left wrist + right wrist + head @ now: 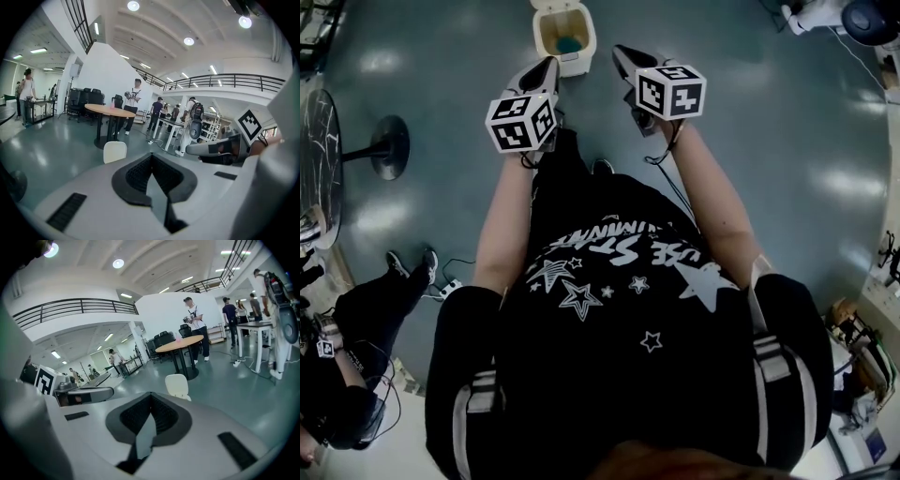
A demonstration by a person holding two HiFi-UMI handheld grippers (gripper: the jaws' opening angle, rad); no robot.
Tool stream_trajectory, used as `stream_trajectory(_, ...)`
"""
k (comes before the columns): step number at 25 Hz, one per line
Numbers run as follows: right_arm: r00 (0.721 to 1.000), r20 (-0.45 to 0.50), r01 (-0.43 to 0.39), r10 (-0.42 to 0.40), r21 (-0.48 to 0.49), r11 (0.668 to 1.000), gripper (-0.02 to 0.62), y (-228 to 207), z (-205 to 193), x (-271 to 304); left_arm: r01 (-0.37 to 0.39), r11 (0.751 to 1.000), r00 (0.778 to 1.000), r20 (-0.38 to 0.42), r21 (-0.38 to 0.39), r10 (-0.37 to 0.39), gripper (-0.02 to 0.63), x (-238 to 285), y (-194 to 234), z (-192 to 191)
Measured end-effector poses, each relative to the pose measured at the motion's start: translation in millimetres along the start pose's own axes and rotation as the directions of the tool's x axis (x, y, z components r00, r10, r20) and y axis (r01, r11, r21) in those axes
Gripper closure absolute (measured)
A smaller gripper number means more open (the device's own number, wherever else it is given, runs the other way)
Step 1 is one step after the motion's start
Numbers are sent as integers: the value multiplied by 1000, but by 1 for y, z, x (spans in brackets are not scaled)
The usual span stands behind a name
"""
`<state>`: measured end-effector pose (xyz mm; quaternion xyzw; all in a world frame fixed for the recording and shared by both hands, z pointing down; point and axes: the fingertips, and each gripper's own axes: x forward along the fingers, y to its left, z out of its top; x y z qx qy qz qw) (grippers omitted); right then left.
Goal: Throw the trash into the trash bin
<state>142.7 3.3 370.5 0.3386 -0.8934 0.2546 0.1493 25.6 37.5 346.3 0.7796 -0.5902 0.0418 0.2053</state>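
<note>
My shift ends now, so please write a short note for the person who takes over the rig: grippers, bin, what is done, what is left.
Left gripper: jaws together, nothing held.
Right gripper: jaws together, nothing held.
Trash bin: on the floor just ahead of both grippers, top open; a blue item lies inside.
Done: it seems trash is already in the bin.
Left: no other trash is in view; look around before stopping.

Trash bin (574, 64) — cream, squarish, upright on the floor, top open. Teal trash (569, 44) lies inside, low vs. the rim — shape unclear.
</note>
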Motion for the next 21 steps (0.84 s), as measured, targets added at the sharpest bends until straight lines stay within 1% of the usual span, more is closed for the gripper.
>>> stream_trajectory(5,999,25,-24,25,-17,1000,589,12,-3,-25,1,1000,999,37,8,-1,595,-23,-22,5)
stream_trajectory(9,998,35,-44,46,-33,998,589,24,-8,-34,1,1000,998,58,12,-2,595,-38,-27,5)
stream_trajectory(14,998,51,-39,42,-51,998,589,26,-6,-35,9,1000,998,57,17,-10,595,-43,-24,2)
stream_trajectory(21,997,66,-28,32,-67,997,589,24,3,-47,34,999,997,75,17,-35,595,-43,-35,16)
